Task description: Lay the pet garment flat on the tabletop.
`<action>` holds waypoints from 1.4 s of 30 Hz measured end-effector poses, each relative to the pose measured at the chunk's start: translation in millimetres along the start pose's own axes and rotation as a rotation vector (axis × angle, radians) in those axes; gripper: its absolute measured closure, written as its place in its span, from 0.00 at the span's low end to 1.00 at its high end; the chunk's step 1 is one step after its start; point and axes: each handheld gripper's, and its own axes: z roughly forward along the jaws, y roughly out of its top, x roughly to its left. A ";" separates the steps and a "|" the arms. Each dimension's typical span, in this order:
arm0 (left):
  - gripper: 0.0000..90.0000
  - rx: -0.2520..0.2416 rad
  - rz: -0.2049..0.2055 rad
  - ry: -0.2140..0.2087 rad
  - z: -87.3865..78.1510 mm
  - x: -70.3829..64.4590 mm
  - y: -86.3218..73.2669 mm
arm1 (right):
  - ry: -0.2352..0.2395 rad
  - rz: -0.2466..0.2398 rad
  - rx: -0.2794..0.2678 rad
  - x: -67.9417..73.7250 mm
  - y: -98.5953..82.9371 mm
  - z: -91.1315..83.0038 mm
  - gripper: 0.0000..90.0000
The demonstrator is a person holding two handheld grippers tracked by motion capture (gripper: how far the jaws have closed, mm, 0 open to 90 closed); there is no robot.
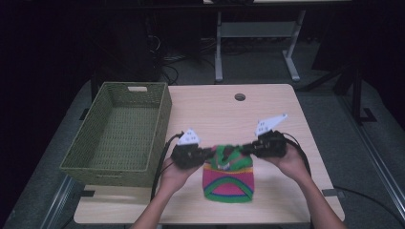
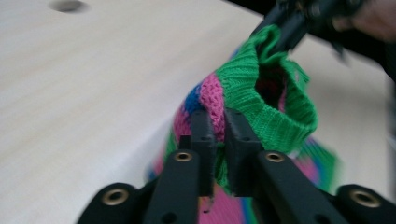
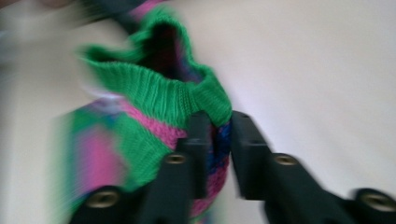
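A knitted hat (image 1: 228, 179), striped in green, pink and blue, is held by 2 claws above the near middle of the light wooden worktop (image 1: 267, 109), its lower part draped down toward the worktop's 6 o'clock edge. In the high view the left claw (image 1: 206, 153) is seen at the hat's 10 o'clock corner and the right claw (image 1: 246, 148) at its 2 o'clock corner, so the green ribbed rim is stretched between them. In the left gripper view the left claw (image 2: 219, 135) is clamped on the hat (image 2: 261, 107) where pink knit meets the green rim, with fabric pinched between the black jaws. In the right gripper view the right claw (image 3: 219, 130) is closed on the rim of the hat (image 3: 154, 93), though much is blurred there. A woven green basket (image 1: 95, 157) is set at the worktop's 9 o'clock side, well apart from the hat. A round hole (image 1: 239, 97) is seen in the worktop toward 12 o'clock.
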 end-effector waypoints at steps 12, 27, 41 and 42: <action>0.66 0.028 -0.030 0.073 21.2 19.4 7.7 | -0.163 0.205 0.058 -56.2 -9.3 17.5 0.61; 0.64 0.068 -0.010 0.041 20.2 13.7 -4.5 | -0.034 0.187 0.078 -38.9 -24.6 14.1 0.66; 0.71 0.107 0.016 -0.009 14.5 6.4 -18.5 | -0.010 0.150 0.118 -14.2 -35.4 14.4 0.76; 0.75 0.111 0.025 -0.018 13.6 5.7 -19.7 | -0.002 0.148 0.122 -11.5 -35.3 14.1 0.79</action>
